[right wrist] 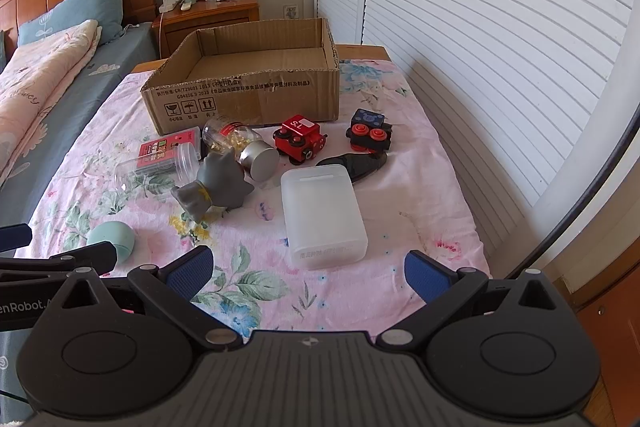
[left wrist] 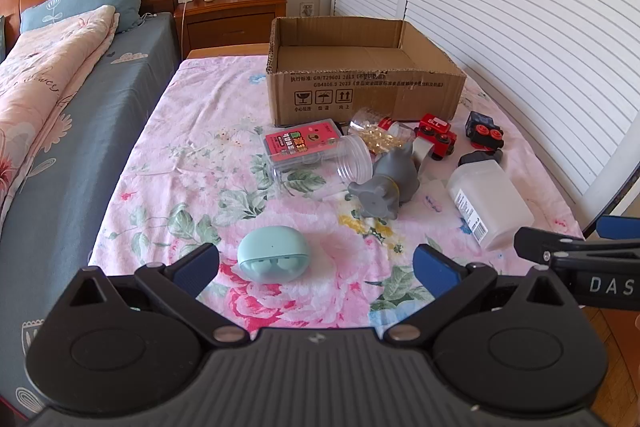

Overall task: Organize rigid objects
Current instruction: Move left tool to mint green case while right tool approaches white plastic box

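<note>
A mint earbud case (left wrist: 273, 253) lies on the floral cloth just ahead of my open, empty left gripper (left wrist: 316, 267). A frosted white box (right wrist: 322, 215) lies just ahead of my open, empty right gripper (right wrist: 306, 271); it also shows in the left wrist view (left wrist: 490, 203). Behind lie a grey toy figure (left wrist: 384, 183), a clear jar (left wrist: 316, 159) with a red card box (left wrist: 302, 143) behind it, a pill bottle (right wrist: 240, 143), a red toy train (right wrist: 300, 139), a black toy car (right wrist: 370, 131) and a black flat object (right wrist: 354, 165). An open cardboard box (left wrist: 360, 95) stands at the back.
The floral-covered table (left wrist: 192, 187) stands between a bed (left wrist: 60, 115) on the left and white louvred doors (right wrist: 480, 27) on the right. A wooden nightstand (left wrist: 232, 11) with small items is at the back. The right gripper shows at the left wrist view's right edge (left wrist: 560, 243).
</note>
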A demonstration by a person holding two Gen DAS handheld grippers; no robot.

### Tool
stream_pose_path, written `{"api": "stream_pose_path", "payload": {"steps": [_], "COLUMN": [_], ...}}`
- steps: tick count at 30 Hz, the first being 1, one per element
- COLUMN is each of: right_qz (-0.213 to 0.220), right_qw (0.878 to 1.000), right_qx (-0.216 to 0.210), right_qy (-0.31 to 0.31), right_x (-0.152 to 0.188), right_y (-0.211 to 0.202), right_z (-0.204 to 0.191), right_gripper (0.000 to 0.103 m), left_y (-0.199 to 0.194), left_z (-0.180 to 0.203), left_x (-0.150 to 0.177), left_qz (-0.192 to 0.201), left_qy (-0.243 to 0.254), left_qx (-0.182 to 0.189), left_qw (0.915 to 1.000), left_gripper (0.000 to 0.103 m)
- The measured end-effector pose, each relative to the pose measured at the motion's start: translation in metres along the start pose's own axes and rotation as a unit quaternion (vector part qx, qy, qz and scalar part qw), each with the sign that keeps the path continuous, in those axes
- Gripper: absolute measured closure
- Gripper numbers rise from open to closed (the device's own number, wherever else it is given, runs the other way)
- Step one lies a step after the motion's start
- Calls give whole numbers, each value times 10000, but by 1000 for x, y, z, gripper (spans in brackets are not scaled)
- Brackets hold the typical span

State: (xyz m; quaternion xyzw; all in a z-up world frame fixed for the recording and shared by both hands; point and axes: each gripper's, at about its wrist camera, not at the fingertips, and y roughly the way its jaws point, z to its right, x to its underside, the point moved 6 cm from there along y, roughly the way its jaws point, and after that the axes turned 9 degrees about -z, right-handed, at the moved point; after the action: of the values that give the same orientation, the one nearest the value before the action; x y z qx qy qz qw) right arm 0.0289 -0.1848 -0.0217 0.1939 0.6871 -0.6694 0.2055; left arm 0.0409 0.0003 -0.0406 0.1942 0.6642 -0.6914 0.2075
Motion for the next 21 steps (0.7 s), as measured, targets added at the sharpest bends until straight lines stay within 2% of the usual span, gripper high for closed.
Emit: {"api": "stream_pose_path", "payload": {"steps": [21], "right_qz": [66], "right_qw": [9999], "right_qx": [18], "right_qy": [-84], "right_x": [-5], "right_y": [-1], "right_z": [0], "right_gripper": [0], "left_y": [1], "left_z": [2], "left_x": [-6], "left_qz": [94], "left_qy": [144], "left_qx": [-9], "left_qw": [9999], "left_gripper": [1]}}
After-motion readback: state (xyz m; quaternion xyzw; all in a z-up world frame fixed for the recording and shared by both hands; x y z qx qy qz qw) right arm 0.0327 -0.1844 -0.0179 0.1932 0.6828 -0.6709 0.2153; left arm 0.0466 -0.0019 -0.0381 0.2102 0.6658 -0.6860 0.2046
